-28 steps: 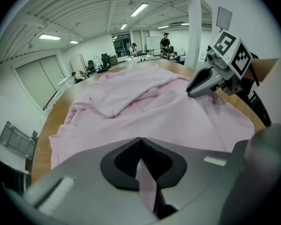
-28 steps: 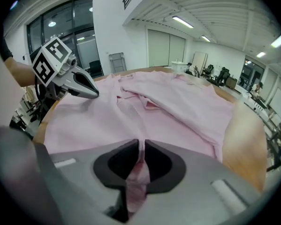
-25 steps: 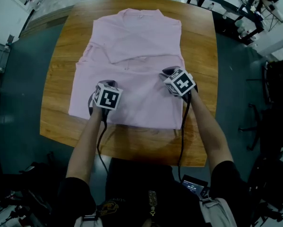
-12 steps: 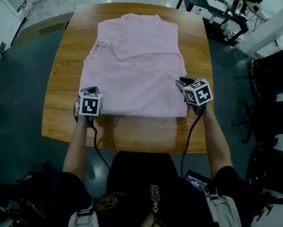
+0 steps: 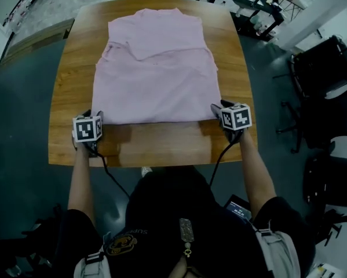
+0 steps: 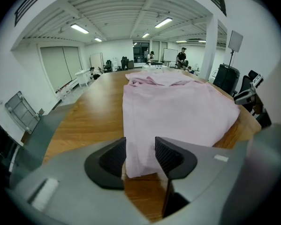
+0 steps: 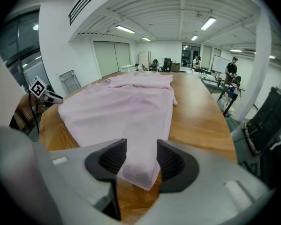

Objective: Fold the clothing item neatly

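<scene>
Head view has the pink shirt (image 5: 156, 68) lying flat on the wooden table (image 5: 161, 149), filling the upper middle of the frame. At the near hem, the left gripper (image 5: 95, 119) sits at the lower-left corner and the right gripper (image 5: 218, 109) at the lower-right corner. The 2 pairs of jaws have just been opening and stand wide, each with a shirt corner lying loose between them.

Open-plan laboratory or office hall, as indicated by long fluorescent ceiling strip lights (image 6: 79, 28), a white square column (image 6: 208, 46), black swivel office chairs (image 5: 319, 68) and a distant white whiteboard (image 7: 221, 63).
</scene>
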Tool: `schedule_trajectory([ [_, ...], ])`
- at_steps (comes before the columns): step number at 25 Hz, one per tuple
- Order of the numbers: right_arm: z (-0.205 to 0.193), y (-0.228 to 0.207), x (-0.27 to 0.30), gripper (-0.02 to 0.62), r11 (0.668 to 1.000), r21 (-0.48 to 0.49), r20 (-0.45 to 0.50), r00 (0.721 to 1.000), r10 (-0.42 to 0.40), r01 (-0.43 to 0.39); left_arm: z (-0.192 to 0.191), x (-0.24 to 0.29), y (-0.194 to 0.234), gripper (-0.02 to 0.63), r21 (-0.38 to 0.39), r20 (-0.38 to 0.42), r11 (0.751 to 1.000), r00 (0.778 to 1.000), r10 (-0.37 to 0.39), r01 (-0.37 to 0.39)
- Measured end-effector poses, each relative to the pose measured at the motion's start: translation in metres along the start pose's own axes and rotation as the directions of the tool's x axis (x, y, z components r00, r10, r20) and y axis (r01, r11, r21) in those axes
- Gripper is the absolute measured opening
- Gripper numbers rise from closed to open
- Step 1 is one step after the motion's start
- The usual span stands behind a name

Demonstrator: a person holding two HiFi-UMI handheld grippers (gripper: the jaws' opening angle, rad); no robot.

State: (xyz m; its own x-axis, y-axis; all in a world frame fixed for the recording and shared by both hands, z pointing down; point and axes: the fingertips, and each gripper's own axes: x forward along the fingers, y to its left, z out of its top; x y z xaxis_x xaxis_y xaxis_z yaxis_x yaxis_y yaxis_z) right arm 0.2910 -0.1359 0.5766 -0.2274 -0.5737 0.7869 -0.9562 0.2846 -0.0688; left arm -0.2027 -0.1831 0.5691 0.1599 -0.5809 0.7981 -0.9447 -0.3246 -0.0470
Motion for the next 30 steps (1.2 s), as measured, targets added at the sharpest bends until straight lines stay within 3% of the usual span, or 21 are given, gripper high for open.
schedule_trajectory([
  [5,-0.035,-0.009,0.005,0.216,0.996,0.052,-0.052,0.996,-0.069,0.072,-0.015,0.016,-0.005,0.219,-0.032,-0.041,0.999,0.998,-0.039,0.037],
  [10,-0.040,-0.005,0.004,0.210,0.992,0.096,-0.057,0.996,-0.070,0.076,-0.025,0.023,-0.005,0.204,-0.079,-0.059,0.994,0.995,-0.082,0.077],
  [11,-0.041,-0.004,0.004,0.193,0.992,0.101,-0.067,0.995,-0.067,0.074,-0.027,0.023,-0.004,0.190,-0.104,-0.056,0.990,0.993,-0.099,0.093],
  [13,-0.045,-0.003,0.003,0.090,0.991,0.112,-0.096,0.993,-0.063,0.074,-0.032,0.021,-0.002,0.137,-0.134,-0.066,0.984,0.990,-0.125,0.116],
  [16,-0.057,0.009,-0.002,0.049,0.991,0.120,-0.119,0.992,-0.045,0.059,-0.046,0.010,0.003,0.081,-0.125,-0.088,0.982,0.984,-0.152,0.141],
  [22,-0.089,0.044,-0.020,0.046,0.990,0.138,-0.126,0.992,-0.016,0.033,-0.088,-0.017,0.014,0.080,-0.113,-0.091,0.973,0.973,-0.214,0.203],
  [30,-0.123,0.076,-0.051,0.046,0.987,0.153,-0.114,0.993,-0.038,0.056,-0.122,-0.051,0.013,0.080,-0.018,-0.118,0.976,0.969,-0.219,0.219],
])
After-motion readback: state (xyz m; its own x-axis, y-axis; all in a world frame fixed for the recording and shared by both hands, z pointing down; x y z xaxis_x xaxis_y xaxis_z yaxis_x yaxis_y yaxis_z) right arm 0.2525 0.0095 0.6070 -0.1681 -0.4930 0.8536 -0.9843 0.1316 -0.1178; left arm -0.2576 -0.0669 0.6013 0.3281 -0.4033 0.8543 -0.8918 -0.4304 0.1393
